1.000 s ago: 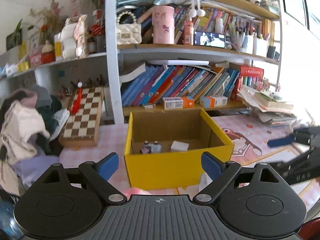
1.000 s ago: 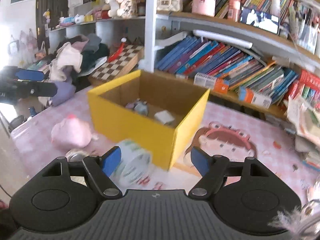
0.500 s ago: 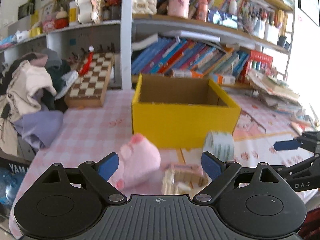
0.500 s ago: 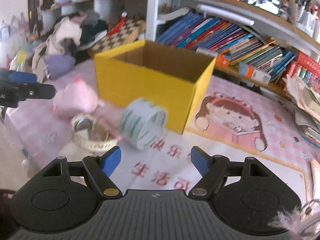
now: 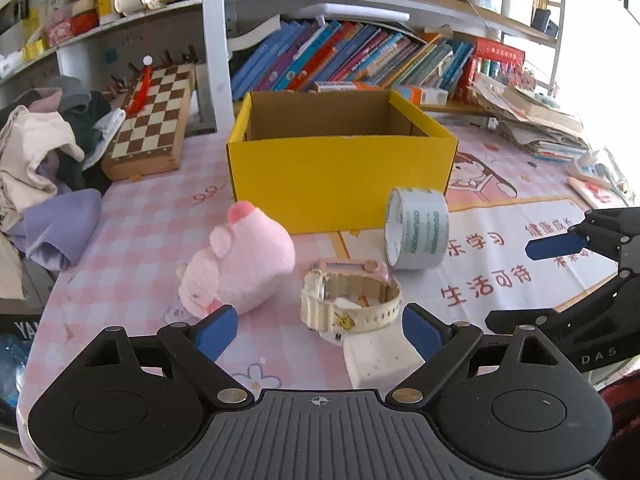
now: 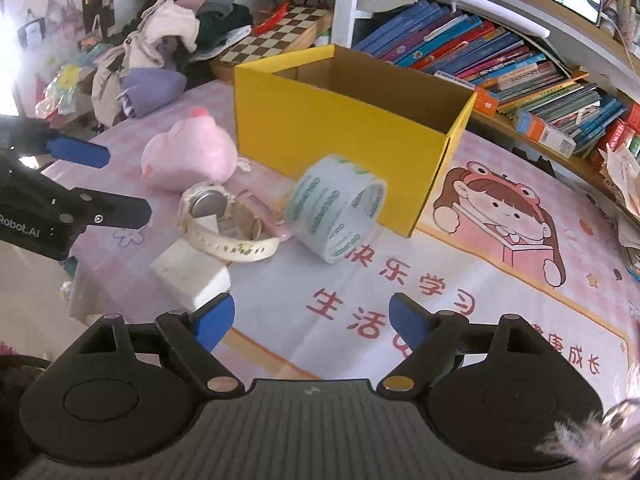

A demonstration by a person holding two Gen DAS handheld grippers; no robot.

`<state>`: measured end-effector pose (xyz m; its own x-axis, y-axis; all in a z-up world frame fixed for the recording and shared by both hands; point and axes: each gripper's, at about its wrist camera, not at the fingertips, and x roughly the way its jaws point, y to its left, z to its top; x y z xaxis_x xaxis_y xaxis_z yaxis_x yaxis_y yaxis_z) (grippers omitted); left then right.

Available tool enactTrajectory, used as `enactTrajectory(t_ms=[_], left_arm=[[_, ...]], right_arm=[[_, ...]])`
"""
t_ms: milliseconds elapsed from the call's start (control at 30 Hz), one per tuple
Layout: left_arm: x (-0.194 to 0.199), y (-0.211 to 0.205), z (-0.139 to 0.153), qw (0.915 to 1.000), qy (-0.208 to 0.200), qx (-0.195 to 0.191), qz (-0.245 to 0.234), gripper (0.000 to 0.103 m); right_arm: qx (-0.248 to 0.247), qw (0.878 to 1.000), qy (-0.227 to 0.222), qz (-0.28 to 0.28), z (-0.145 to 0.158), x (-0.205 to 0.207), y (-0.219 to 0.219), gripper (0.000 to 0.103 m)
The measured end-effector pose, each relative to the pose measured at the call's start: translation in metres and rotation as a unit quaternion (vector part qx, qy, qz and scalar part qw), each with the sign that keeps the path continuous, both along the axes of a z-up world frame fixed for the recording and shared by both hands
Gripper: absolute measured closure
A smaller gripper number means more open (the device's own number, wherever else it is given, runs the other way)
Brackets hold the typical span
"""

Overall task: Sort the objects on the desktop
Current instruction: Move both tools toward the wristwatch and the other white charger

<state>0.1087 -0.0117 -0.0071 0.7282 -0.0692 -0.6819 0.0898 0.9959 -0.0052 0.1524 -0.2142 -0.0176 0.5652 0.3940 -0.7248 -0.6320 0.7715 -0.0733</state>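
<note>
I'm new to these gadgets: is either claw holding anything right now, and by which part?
Nothing is held. The left gripper hangs open before the watch; the right gripper, jaws opening, has only bare mat between its fingers.

The box [image 5: 340, 184] is matt yellow cardboard, raw brown inside. The pig [image 5: 240, 268] is fuzzy pink plush. The tape [image 6: 336, 216] is glossy clear plastic. The watch [image 5: 352, 304] has a smooth cream plastic strap. The block [image 6: 192, 272] looks matt, speckled white. A printed cloth covers the table [image 5: 132, 248].
</note>
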Motion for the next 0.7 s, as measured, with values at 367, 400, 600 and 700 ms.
enactTrajectory(t_ms=[367,400,600,700], left_arm=[[0.004,-0.009,-0.01,0.9995,0.019,0.003,-0.026,0.011],[0.004,-0.01,-0.011,0.9994,0.02,0.002,-0.027,0.011],[0.003,-0.011,-0.014,0.9991,0.026,-0.001,-0.033,0.011],[0.003,-0.013,-0.017,0.9989,0.029,0.002,-0.037,0.011]], right_arm=[[0.0,1.0,0.014,-0.015,-0.006,0.0,-0.005,0.018],[0.0,1.0,0.015,-0.016,-0.007,0.0,-0.005,0.018],[0.001,0.999,0.016,-0.035,-0.009,0.0,-0.009,0.018],[0.004,0.998,0.019,-0.057,-0.01,0.005,-0.014,0.017]])
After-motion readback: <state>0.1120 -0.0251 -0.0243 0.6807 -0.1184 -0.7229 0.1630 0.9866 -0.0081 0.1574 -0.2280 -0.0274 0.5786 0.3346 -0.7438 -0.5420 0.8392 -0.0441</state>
